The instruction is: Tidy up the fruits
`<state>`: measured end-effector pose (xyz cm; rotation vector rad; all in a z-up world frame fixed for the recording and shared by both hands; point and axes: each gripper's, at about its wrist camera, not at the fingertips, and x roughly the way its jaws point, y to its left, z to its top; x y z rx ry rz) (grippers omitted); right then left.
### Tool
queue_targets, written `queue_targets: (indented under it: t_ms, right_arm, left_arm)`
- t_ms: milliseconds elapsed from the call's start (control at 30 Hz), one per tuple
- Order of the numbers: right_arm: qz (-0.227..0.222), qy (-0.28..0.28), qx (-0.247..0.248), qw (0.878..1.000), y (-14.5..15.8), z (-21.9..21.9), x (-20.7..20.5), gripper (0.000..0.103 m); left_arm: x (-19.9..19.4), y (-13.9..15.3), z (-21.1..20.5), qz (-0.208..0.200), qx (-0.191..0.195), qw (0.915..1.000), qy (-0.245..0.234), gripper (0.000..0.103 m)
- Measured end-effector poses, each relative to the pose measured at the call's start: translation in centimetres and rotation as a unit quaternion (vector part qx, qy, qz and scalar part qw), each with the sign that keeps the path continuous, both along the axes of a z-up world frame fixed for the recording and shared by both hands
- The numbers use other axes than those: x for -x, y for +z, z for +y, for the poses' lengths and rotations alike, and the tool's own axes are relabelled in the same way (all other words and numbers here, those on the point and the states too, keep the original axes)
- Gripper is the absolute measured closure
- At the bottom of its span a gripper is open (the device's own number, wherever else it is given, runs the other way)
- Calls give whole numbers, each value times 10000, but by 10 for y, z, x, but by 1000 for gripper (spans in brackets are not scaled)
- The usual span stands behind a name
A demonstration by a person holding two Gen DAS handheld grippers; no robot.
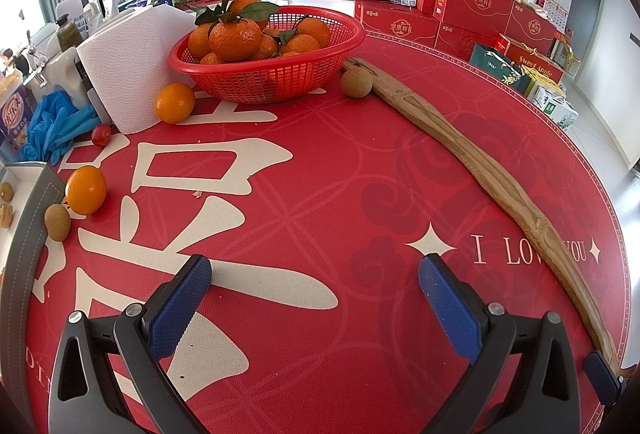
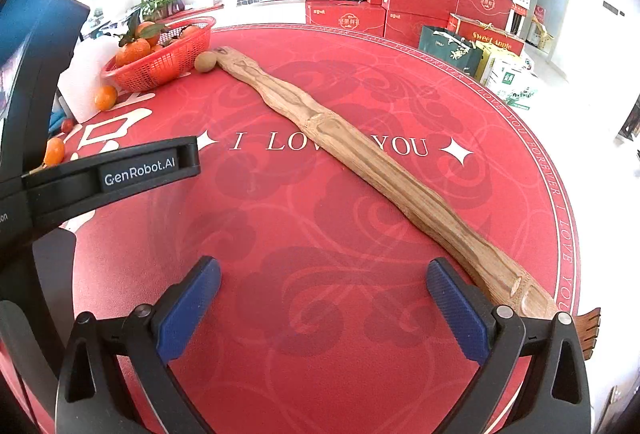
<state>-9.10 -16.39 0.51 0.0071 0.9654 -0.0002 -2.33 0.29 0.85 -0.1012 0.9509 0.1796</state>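
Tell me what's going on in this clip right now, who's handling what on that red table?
Nothing is held yet. The left gripper and right gripper are both open above the red tablecloth. A red basket already holds oranges. Loose fruit lies outside it: two oranges, two brownish fruits and a cherry tomato. A long wooden back scratcher lies across the cloth.

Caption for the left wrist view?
Open left gripper faces a red basket of tangerines, with loose fruit scattered left.
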Motion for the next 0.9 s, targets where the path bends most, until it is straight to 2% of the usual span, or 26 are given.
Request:
queue_targets:
  t_ms: [900]
  right_arm:
    - [-6, 0, -5, 10000, 0, 0, 0, 0]
  left_arm:
    - [7, 1, 3, 0, 0, 10000, 0, 0]
